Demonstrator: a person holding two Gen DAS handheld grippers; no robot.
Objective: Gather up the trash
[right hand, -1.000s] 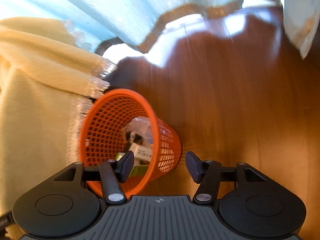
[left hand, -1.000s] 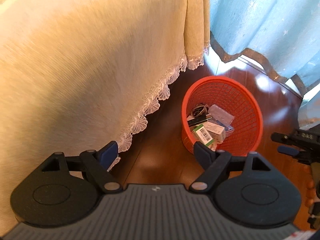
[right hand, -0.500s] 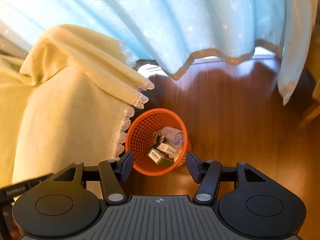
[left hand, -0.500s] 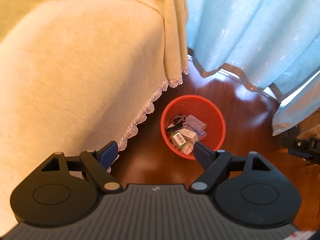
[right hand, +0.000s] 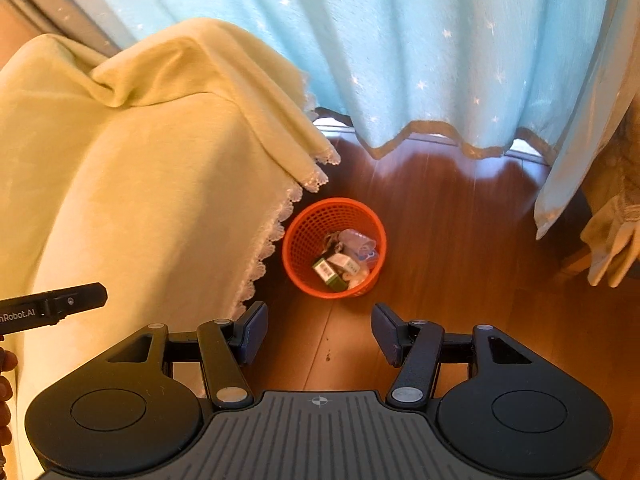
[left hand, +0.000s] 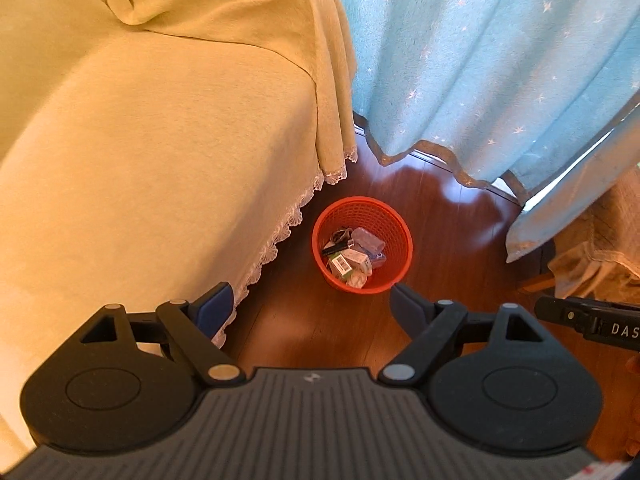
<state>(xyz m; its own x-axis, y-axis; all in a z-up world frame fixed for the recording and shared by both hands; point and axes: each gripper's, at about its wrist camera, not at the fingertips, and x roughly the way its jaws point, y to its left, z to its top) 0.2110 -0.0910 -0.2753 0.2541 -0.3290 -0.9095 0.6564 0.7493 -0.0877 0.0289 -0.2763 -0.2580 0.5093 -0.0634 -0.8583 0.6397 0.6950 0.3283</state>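
Note:
An orange mesh waste basket (left hand: pixel 394 222) stands on the wooden floor beside the cloth-draped furniture, and it shows in the right wrist view too as the basket (right hand: pixel 304 236). Inside lie small boxes (left hand: pixel 347 263), a black item and a crumpled clear wrapper (left hand: pixel 368 240); the same trash (right hand: pixel 340 264) fills its bottom. My left gripper (left hand: pixel 310 308) hangs high above the floor, open and empty, short of the basket. My right gripper (right hand: pixel 320 330) is likewise open and empty, well above it.
A pale yellow cloth with a lace hem (left hand: pixel 140 140) covers furniture on the left. Light blue curtains (left hand: pixel 480 60) hang behind the basket. Cloth-covered furniture (right hand: pixel 616 220) sits at the right. The other gripper's body (left hand: pixel 592 322) juts in from the right edge.
Both grippers have risen and drawn back from the basket, which now looks much smaller and farther below. Their jaws stayed open and empty.

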